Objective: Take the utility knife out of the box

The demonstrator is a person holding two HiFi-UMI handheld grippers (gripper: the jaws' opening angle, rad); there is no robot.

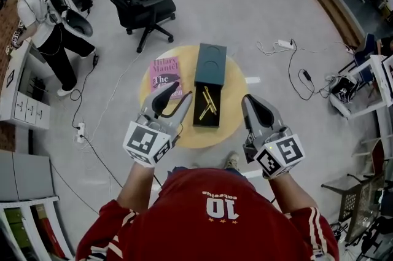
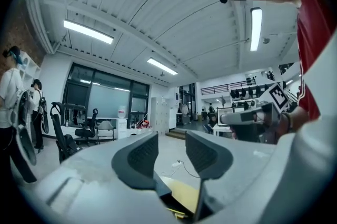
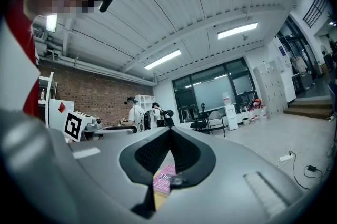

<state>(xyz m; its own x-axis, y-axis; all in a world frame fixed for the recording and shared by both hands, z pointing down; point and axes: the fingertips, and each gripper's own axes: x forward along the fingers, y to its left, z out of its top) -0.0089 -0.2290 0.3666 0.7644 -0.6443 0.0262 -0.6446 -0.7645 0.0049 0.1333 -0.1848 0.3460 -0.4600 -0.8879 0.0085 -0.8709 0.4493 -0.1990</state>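
On the round yellow table [image 1: 236, 85] lies an open black box [image 1: 206, 121] with a gold utility knife [image 1: 208, 104] inside. Its dark teal lid [image 1: 210, 63] lies just beyond it. My left gripper [image 1: 182, 90] hovers at the box's left side, open and empty; the left gripper view shows a wide gap between its jaws [image 2: 172, 150] with the table top [image 2: 185, 192] below. My right gripper [image 1: 249, 97] hangs over the table's right edge, apart from the box. Its jaws [image 3: 169, 152] are shut with nothing between them.
A pink book [image 1: 166, 74] lies on the table left of the lid, under the left gripper's tips. A black office chair [image 1: 140, 5] stands beyond the table, and a person [image 1: 46, 14] at the far left. Cables and a power strip [image 1: 285, 43] trail on the floor at right.
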